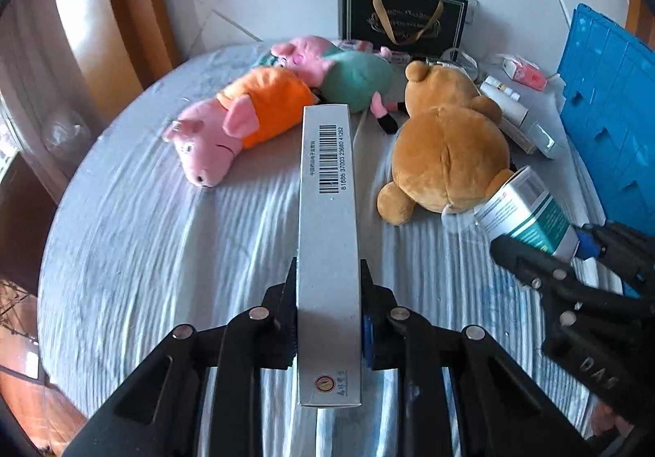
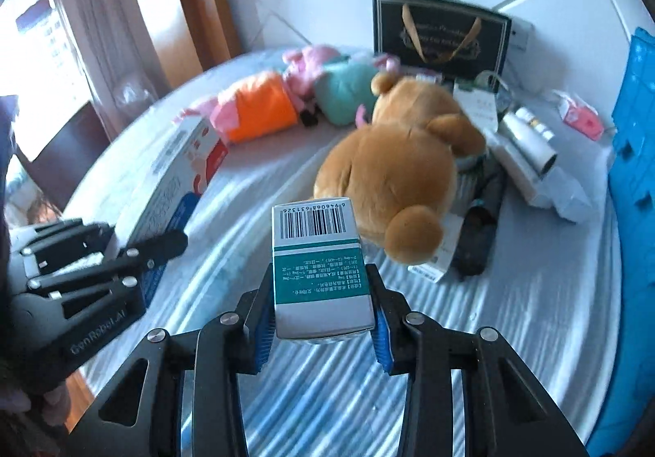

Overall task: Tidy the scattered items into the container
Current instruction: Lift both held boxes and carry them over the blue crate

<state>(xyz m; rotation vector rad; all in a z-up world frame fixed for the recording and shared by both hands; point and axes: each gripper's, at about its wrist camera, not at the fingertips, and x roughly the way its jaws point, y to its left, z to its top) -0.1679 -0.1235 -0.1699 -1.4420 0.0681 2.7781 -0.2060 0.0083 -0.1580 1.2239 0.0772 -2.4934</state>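
The blue ribbed plastic crate (image 1: 606, 121), my goal, stands off to the right of both grippers, past the brown plush bear (image 1: 442, 146) lying ahead of my fingertips. My left gripper (image 1: 327, 318) is clamped on a long flat grey cardboard box (image 1: 327, 211), gripped near one end; that overhang could lever it loose. My right gripper (image 2: 323, 314) pinches a small white-and-teal carton (image 2: 319, 264) by its sides, and squeezing harder might crush it.
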